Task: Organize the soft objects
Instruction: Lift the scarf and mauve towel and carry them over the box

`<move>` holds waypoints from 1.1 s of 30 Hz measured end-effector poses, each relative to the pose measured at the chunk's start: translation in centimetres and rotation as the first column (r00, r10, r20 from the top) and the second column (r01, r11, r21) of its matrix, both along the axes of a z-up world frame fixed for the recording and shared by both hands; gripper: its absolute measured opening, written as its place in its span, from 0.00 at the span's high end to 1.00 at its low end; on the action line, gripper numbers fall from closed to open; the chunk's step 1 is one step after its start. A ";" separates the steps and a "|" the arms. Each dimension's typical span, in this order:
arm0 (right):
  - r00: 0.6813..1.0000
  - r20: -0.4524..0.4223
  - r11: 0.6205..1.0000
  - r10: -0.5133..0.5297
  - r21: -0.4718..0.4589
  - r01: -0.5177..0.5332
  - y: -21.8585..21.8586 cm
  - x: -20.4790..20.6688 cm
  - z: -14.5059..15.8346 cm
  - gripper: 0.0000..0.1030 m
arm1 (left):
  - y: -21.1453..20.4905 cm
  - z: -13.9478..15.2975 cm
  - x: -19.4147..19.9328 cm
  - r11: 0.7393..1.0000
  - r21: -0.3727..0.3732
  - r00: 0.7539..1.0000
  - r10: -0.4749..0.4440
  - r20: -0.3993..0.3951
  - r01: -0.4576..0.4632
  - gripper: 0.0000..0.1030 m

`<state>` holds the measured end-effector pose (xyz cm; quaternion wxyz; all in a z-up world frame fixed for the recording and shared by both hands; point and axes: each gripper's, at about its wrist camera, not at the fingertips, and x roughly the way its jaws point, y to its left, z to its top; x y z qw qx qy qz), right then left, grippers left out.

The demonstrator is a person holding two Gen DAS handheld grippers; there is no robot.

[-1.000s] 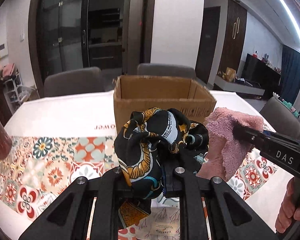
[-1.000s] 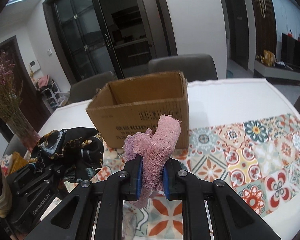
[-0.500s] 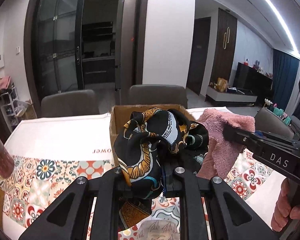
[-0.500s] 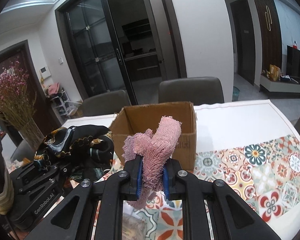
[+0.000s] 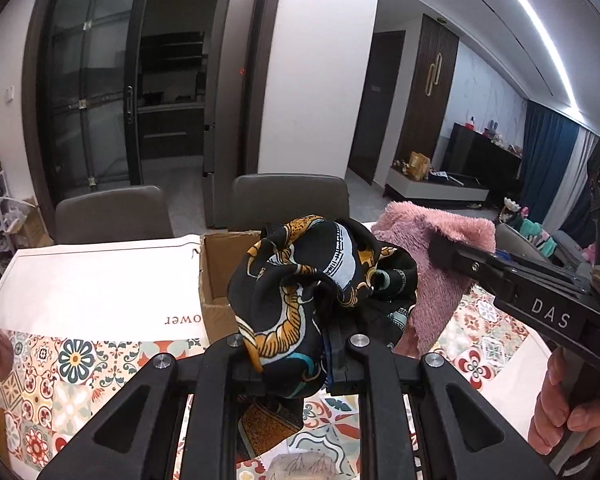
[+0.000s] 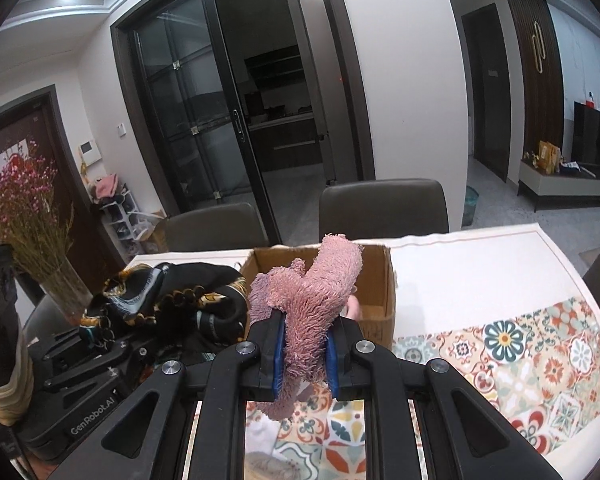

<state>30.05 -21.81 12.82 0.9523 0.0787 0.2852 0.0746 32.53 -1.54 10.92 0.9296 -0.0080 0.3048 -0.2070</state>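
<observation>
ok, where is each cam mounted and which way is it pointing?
Left wrist: on the left gripper, looking forward along its fingers at the patterned scarf and cardboard box; the right hand shows.
Right wrist: on the right gripper, facing the pink towel and box; no hand shows.
Shared: scarf, towel, box, each other's gripper.

A table [image 6: 480, 276] is covered by a white cloth with a band of patterned floral tiles [image 6: 532, 360] printed across the near side. An open cardboard box [image 6: 376, 292] is set on it. A glass vase [image 6: 66, 292] of dried flowers is seen at the left edge.
</observation>
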 end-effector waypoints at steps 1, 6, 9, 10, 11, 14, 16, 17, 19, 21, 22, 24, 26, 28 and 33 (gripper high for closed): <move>1.000 0.000 1.000 0.000 -0.003 0.000 0.1 0.2 0.5 0.83 | 0.1 0.3 0.4 1.000 -0.001 1.000 -0.010 -0.008 0.010 0.82; 1.000 -0.008 1.000 0.002 -0.007 -0.002 0.4 1.8 2.6 0.83 | 0.3 2.2 2.5 0.999 0.002 0.998 -0.035 -0.057 0.036 0.82; 1.000 -0.023 1.000 0.005 -0.005 -0.005 0.5 3.2 3.8 0.83 | 0.0 3.6 3.7 0.999 0.012 0.996 -0.044 -0.075 0.045 0.82; 1.000 -0.028 1.000 0.008 -0.003 -0.008 0.4 3.5 4.0 0.83 | -0.1 4.1 4.4 0.999 0.014 0.995 -0.049 -0.086 0.050 0.82; 0.999 -0.033 1.000 0.012 0.000 -0.012 0.3 3.9 4.3 0.83 | -0.3 4.3 4.8 0.998 0.011 0.994 -0.053 -0.095 0.055 0.82; 0.999 -0.050 1.000 0.017 0.014 -0.016 -0.2 5.5 5.2 0.83 | -0.5 4.6 5.6 0.998 0.001 0.991 -0.061 -0.122 0.062 0.82; 0.998 -0.055 1.000 0.016 0.019 -0.015 -0.6 6.2 5.4 0.83 | -0.7 4.9 6.4 0.998 -0.005 0.988 -0.064 -0.139 0.064 0.82; 0.998 -0.060 1.000 0.015 0.020 -0.014 -0.8 6.7 5.6 0.83 | -0.7 5.0 6.8 0.998 -0.007 0.987 -0.064 -0.145 0.064 0.82; 0.998 -0.066 1.000 0.015 0.027 -0.013 -1.0 7.4 5.7 0.83 | -1.1 5.3 7.8 0.998 -0.003 0.986 -0.062 -0.153 0.062 0.82; 0.997 -0.076 1.000 0.012 0.028 -0.009 -1.1 8.1 5.7 0.83 | -1.3 5.4 8.6 0.998 -0.004 0.984 -0.062 -0.168 0.063 0.82; 0.997 -0.079 0.999 0.013 0.031 -0.011 -1.3 8.4 5.7 0.83 | -1.4 5.3 8.8 0.998 0.000 0.984 -0.058 -0.167 0.059 0.82; 0.996 -0.090 0.999 0.013 0.036 -0.010 -1.5 9.2 5.6 0.83 | -1.4 5.4 9.3 0.998 0.000 0.984 -0.055 -0.167 0.056 0.82; 0.995 -0.099 0.999 0.013 0.040 -0.009 -1.6 10.1 5.4 0.83 | -1.4 5.2 9.8 0.999 -0.007 0.984 -0.049 -0.172 0.049 0.82; 0.994 -0.104 0.999 0.018 0.051 -0.012 -1.7 10.8 5.1 0.83 | -1.5 5.1 10.5 0.999 -0.009 0.983 -0.043 -0.176 0.042 0.82; 0.991 -0.131 0.998 0.020 0.059 -0.013 -1.7 12.7 3.9 0.83 | -1.9 4.0 12.0 1.000 -0.014 0.982 -0.022 -0.186 0.020 0.82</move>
